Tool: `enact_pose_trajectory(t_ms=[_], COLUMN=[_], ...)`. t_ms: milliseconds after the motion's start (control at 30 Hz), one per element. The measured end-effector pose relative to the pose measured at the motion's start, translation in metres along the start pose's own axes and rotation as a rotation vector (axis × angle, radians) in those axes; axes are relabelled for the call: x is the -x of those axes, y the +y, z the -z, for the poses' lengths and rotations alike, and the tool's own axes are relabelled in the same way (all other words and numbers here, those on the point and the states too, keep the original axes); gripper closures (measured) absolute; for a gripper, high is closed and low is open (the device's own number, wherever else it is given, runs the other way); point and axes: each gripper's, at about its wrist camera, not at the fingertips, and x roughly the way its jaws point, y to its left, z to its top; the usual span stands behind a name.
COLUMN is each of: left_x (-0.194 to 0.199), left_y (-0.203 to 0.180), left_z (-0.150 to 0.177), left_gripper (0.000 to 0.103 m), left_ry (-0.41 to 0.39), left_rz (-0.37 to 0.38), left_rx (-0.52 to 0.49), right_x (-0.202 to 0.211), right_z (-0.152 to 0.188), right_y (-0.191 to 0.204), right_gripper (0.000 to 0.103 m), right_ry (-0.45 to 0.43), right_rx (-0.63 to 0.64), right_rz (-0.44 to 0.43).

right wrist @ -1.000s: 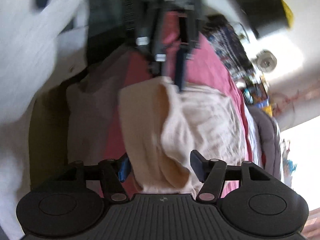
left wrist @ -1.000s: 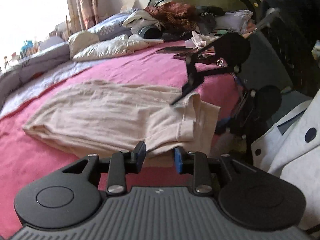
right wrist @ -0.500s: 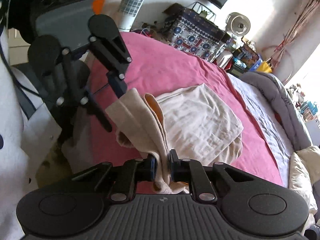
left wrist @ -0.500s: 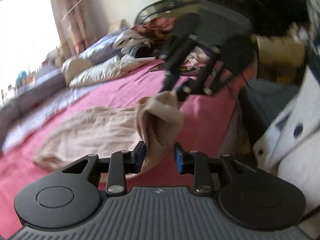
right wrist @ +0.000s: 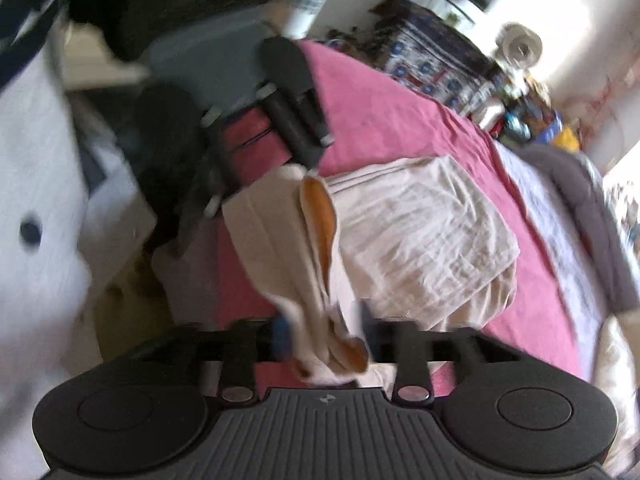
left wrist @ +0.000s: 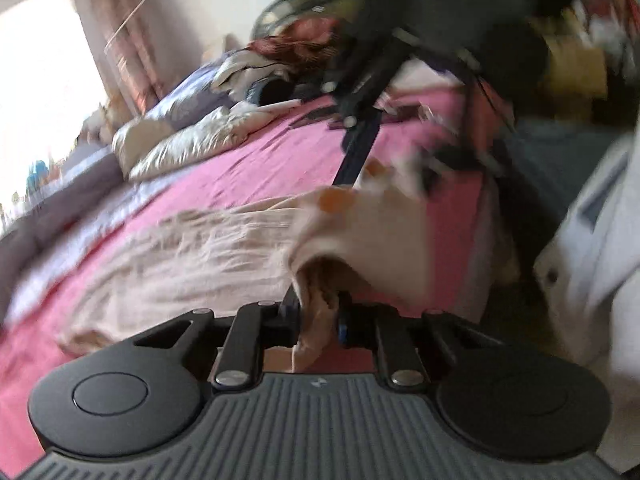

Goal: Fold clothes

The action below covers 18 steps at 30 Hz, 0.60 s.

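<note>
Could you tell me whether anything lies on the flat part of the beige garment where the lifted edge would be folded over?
Nothing visible does. The flat part of the beige garment is bare on the pink bedsheet. The left gripper is closing on the lifted edge; the right gripper is opening, cloth between its jaws.

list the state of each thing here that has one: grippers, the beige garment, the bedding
left gripper: jaws closing, pinching the cloth's near edge
right gripper: jaws opening, cloth between them, pads apart
beige garment: partly folded, near edge lifted
pink bedsheet: spread flat
duvet: crumpled by the pillows
</note>
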Motion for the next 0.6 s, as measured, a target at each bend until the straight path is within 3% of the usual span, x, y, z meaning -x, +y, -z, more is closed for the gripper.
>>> enact_pose_trajectory(t_ms=[67, 133, 200, 233, 267, 367, 467, 600], left_x=[0.009, 0.015, 0.02, 0.021, 0.022, 0.026, 0.031, 0.031], left_y=[0.013, 0.022, 0.027, 0.029, 0.031, 0.046, 0.082, 0.155], left_z=[-0.002, -0.005, -0.007, -0.007, -0.008, -0.009, -0.013, -0.021], left_gripper=[0.087, 0.087, 0.087, 0.087, 0.087, 0.087, 0.087, 0.085], left_ry=[-0.028, -0.043, -0.051, -0.05, -0.05, -0.07, -0.127, -0.217], left_rz=[0.024, 0.037, 0.047, 0.051, 0.058, 0.083, 0.112, 0.068], left_rx=[0.094, 0.124, 0.127, 0.122, 0.123, 0.175, 0.3, 0.479], right_x=[-0.001, -0.008, -0.016, -0.018, -0.018, -0.012, -0.01, -0.033], right_z=[0.005, 0.007, 0.006, 0.003, -0.001, -0.011, -0.019, -0.041], right_y=[0.016, 0.028, 0.029, 0.023, 0.012, -0.036, -0.096, -0.185], right_gripper=[0.032, 0.031, 0.043, 0.069, 0.084, 0.085, 0.085, 0.084], right_ry=[-0.012, -0.022, -0.027, -0.029, -0.027, -0.04, -0.078, -0.12], right_rx=[0.107, 0.192, 0.215, 0.181, 0.117, -0.114, -0.301, -0.41], right_rz=[0.041, 0.091, 0.123, 0.123, 0.102, -0.004, -0.088, -0.165])
